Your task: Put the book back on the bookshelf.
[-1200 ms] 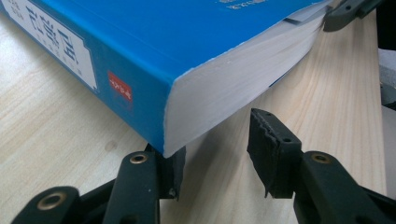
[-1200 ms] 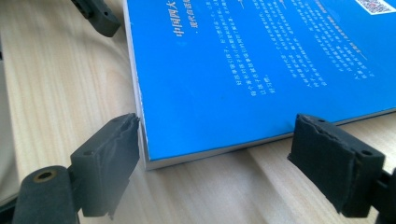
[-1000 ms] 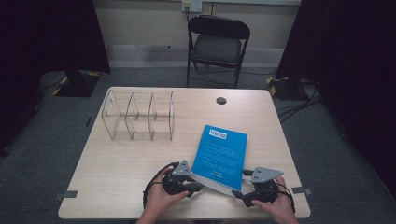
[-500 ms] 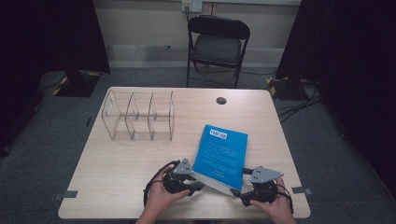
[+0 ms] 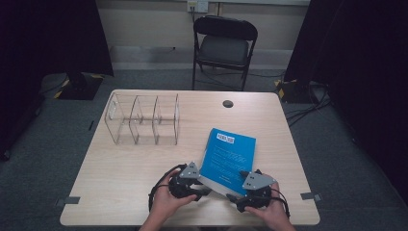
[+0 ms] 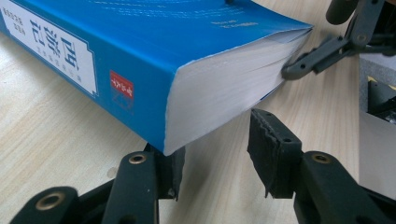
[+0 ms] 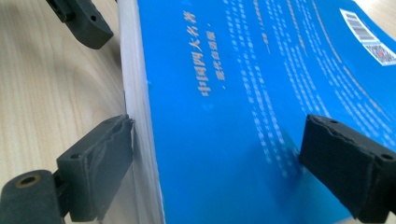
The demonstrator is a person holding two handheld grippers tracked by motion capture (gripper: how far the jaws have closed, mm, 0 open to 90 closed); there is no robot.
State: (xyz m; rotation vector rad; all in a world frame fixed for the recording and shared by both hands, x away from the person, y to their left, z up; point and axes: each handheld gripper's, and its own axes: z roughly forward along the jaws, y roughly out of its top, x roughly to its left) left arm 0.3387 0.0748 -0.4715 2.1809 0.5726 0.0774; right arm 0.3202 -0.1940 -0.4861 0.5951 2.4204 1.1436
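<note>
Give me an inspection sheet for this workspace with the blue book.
Surface: wooden table, bare apart from a cable hole and tape marks near its front corners.
Job's things: blue book, barcode side up, near the front edge.
Clutter: clear divider rack, empty.
Grippers: left gripper jaws open at one near corner of the book; right gripper jaws straddle the other corner, grip unclear.
Cables: black loop trails from the left gripper; floor cables lie beside the table.
Surroundings: folding chair, dark curtains, grey carpet.
</note>
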